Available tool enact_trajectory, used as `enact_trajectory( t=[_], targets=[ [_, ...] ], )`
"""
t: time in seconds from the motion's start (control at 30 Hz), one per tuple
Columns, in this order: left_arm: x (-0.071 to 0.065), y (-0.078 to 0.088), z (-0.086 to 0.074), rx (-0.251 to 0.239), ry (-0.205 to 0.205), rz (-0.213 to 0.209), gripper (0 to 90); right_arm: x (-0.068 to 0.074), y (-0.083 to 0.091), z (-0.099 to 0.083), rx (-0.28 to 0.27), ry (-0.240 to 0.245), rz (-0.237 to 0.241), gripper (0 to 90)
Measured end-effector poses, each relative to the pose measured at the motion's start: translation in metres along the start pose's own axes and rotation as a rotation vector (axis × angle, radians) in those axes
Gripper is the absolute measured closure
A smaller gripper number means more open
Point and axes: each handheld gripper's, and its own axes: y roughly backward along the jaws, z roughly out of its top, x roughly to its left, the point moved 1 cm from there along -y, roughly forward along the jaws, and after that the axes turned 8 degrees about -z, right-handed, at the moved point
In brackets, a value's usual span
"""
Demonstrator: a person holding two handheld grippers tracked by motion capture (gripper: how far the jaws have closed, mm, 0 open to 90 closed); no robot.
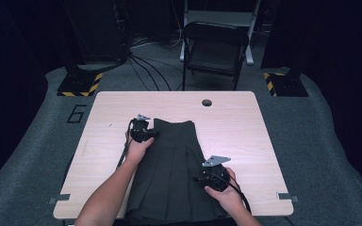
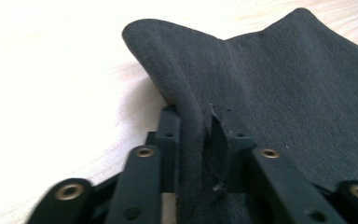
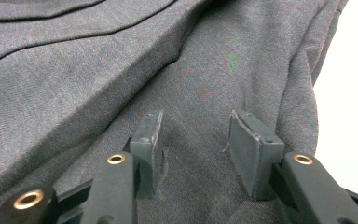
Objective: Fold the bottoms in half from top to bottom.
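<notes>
A dark grey pleated skirt (image 1: 172, 165) lies flat on the light wooden table (image 1: 235, 122), waistband at the far end, hem at the near edge. My left gripper (image 1: 143, 132) is at the waistband's far left corner; in the left gripper view its jaws are shut on a raised fold of the skirt (image 2: 193, 140). My right gripper (image 1: 212, 176) rests on the skirt's right side near the hem. In the right gripper view its jaws stand open with their tips pressed on the fabric (image 3: 196, 93), and only flat cloth lies between them.
A round cable hole (image 1: 206, 102) is in the table near its far edge. A black folding chair (image 1: 215, 49) stands behind the table. Cables run over the grey floor. Bare tabletop lies to the left and right of the skirt.
</notes>
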Motion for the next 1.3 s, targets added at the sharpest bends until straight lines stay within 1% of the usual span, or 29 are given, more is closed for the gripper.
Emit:
enact_trajectory(
  t=[0.07,0.1,0.13,0.17,0.23,0.27,0.3,0.33,0.43,0.5,0.57,0.6,0.63,0.67,0.7,0.73,0.77,0.8,0.83,0.9,0.93,0.97,1.0,1.03,1.07,1.1,1.2,1.23,1.3],
  targets=[
    [-0.001,0.000,0.000,0.003,0.003,0.002,78.6,0.001,0.000,0.000,0.004,-0.012,0.002,54.5],
    [-0.002,0.000,0.001,0.002,0.002,0.006,81.0,0.000,0.000,0.000,0.005,-0.003,0.000,54.5],
    [-0.002,-0.001,0.001,0.001,-0.006,0.007,82.1,0.000,0.000,0.000,0.005,-0.005,0.000,54.5],
    [-0.003,0.000,0.001,0.005,-0.004,0.007,83.0,0.000,0.000,0.000,0.005,-0.005,-0.001,54.4],
    [-0.002,0.000,0.002,0.003,-0.012,0.008,83.7,0.000,0.000,0.000,0.004,-0.005,-0.001,54.4],
    [-0.004,0.000,0.002,-0.005,-0.002,0.012,84.0,0.000,0.000,0.000,0.004,-0.006,0.000,54.3],
    [-0.003,0.001,0.003,0.001,-0.012,0.004,84.2,0.000,0.000,0.000,0.007,-0.010,0.000,54.2],
    [-0.004,0.002,0.003,-0.010,-0.006,0.007,84.4,0.001,0.000,0.000,0.006,-0.010,-0.001,54.2],
    [-0.005,0.004,0.006,-0.018,-0.018,0.003,84.7,0.001,0.001,0.001,0.000,-0.010,0.000,53.4],
    [-0.006,0.006,0.008,-0.020,-0.018,0.003,84.8,0.001,0.003,0.002,-0.016,-0.017,-0.012,53.5],
    [-0.007,0.008,0.012,-0.029,-0.021,0.000,84.9,0.001,0.006,0.004,-0.051,-0.031,-0.021,53.4],
    [-0.007,0.009,0.013,-0.024,-0.029,-0.002,84.9,0.000,0.008,0.006,-0.074,-0.038,-0.017,53.4],
    [-0.009,0.009,0.014,-0.046,-0.019,0.001,85.0,0.002,0.009,0.008,-0.082,-0.056,-0.012,53.4],
    [-0.009,0.011,0.015,-0.038,-0.028,-0.002,85.0,0.003,0.010,0.010,-0.099,-0.050,-0.007,53.4],
    [-0.010,0.011,0.016,-0.049,-0.020,-0.001,85.0,0.005,0.011,0.012,-0.109,-0.051,0.000,53.1],
    [-0.011,0.012,0.018,-0.043,-0.030,-0.002,85.0,0.008,0.011,0.015,-0.116,-0.044,0.007,52.7],
    [-0.012,0.013,0.020,-0.052,-0.035,-0.002,85.0,0.010,0.010,0.016,-0.114,-0.036,0.017,52.4],
    [-0.013,0.014,0.021,-0.047,-0.038,-0.004,85.1,0.013,0.010,0.017,-0.115,-0.027,0.026,51.9],
    [-0.014,0.015,0.022,-0.057,-0.035,-0.008,85.0,0.015,0.008,0.018,-0.118,-0.021,0.028,51.5],
    [-0.016,0.016,0.026,-0.057,-0.062,-0.004,85.1,0.019,0.005,0.020,-0.107,-0.016,0.034,50.5],
    [-0.018,0.017,0.028,-0.051,-0.066,-0.006,85.1,0.020,0.003,0.021,-0.103,-0.013,0.045,49.8],
    [-0.019,0.019,0.029,-0.056,-0.075,-0.005,85.1,0.022,0.002,0.021,-0.100,-0.012,0.049,49.0],
    [-0.020,0.020,0.031,-0.070,-0.068,-0.003,85.2,0.023,0.000,0.022,-0.083,-0.015,0.060,48.4],
    [-0.020,0.021,0.033,-0.067,-0.074,-0.006,85.2,0.024,-0.002,0.022,-0.078,0.005,0.065,47.9],
    [-0.020,0.023,0.035,-0.069,-0.077,-0.006,85.2,0.026,-0.004,0.022,-0.061,0.004,0.068,47.6],
    [-0.020,0.024,0.036,-0.071,-0.079,-0.008,85.2,0.027,-0.007,0.021,-0.032,0.016,0.073,47.6],
    [-0.021,0.029,0.041,-0.087,-0.085,-0.003,85.3,0.027,-0.014,0.017,0.008,0.042,0.057,48.0],
    [-0.021,0.031,0.042,-0.089,-0.096,0.000,85.3,0.026,-0.015,0.016,0.024,0.063,0.053,48.2],
    [-0.023,0.035,0.044,-0.094,-0.104,-0.002,85.3,0.025,-0.017,0.014,0.046,0.041,0.064,48.5]
  ],
)
